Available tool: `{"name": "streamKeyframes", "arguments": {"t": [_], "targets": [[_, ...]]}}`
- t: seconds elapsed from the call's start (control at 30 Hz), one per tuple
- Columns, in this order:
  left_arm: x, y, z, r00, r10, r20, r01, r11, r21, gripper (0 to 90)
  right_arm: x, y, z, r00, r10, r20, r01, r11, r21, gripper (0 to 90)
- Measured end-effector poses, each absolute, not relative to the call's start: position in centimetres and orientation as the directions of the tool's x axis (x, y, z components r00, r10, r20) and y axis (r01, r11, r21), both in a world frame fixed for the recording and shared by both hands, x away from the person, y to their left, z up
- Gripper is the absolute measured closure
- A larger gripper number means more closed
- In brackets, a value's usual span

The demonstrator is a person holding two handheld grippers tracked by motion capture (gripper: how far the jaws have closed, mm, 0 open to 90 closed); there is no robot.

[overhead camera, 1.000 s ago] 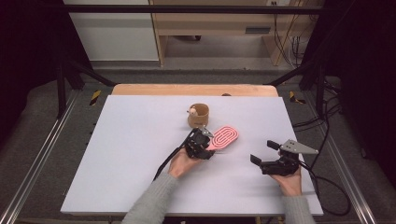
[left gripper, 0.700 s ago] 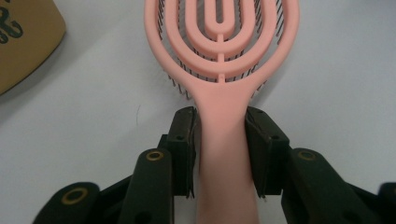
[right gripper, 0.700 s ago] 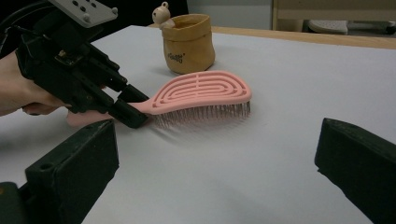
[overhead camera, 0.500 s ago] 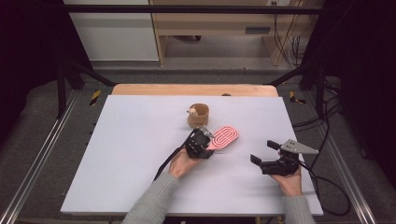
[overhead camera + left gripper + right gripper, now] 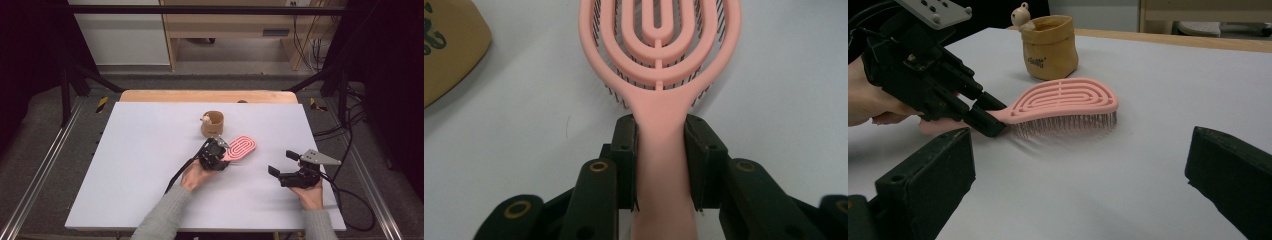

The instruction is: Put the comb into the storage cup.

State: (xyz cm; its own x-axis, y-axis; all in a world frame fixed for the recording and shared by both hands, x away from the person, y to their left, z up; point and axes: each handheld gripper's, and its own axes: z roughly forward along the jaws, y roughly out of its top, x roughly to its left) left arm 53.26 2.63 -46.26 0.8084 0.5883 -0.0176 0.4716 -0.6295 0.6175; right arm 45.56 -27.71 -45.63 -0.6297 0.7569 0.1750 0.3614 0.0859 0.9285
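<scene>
Left hand: the left hand point(image 5: 196, 173) is reaching in from the bottom centre of the high view, its grey sleeve angling up and to the right, and is carrying the left gripper point(image 5: 215, 152) low over the table point(image 5: 140, 165).
Left gripper state: its jaws have just been closing and are now pressing on both sides of the neck of the pink hairbrush point(image 5: 661, 65), as the left gripper view shows at its lower centre.
Right hand: the right hand point(image 5: 311, 195) is sitting at the lower right of the high view, holding the right gripper point(image 5: 286, 162) level and pointing toward the frame's left.
Right gripper state: its jaws are standing wide apart with only bare table between them.
Hairbrush place: it is lying at the centre of the high view, bristles down on the table, head pointing to the upper right, near a small tan paper pot point(image 5: 212, 123) but apart from it.
Hairbrush look: it is showing an oval pink head made of nested open loops, with dark bristles underneath and a short smooth handle.
</scene>
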Motion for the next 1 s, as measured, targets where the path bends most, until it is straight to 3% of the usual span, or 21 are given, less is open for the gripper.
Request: {"name": "streamKeyframes", "arguments": {"t": [1.0], "targets": [[50.8,5.2,-42.6,0.784,0.621,-0.010,0.400,-0.493,0.772,69.2,45.6,-27.6,-45.6,-0.631,0.754,0.186,0.367,0.079,0.927,0.4]]}}
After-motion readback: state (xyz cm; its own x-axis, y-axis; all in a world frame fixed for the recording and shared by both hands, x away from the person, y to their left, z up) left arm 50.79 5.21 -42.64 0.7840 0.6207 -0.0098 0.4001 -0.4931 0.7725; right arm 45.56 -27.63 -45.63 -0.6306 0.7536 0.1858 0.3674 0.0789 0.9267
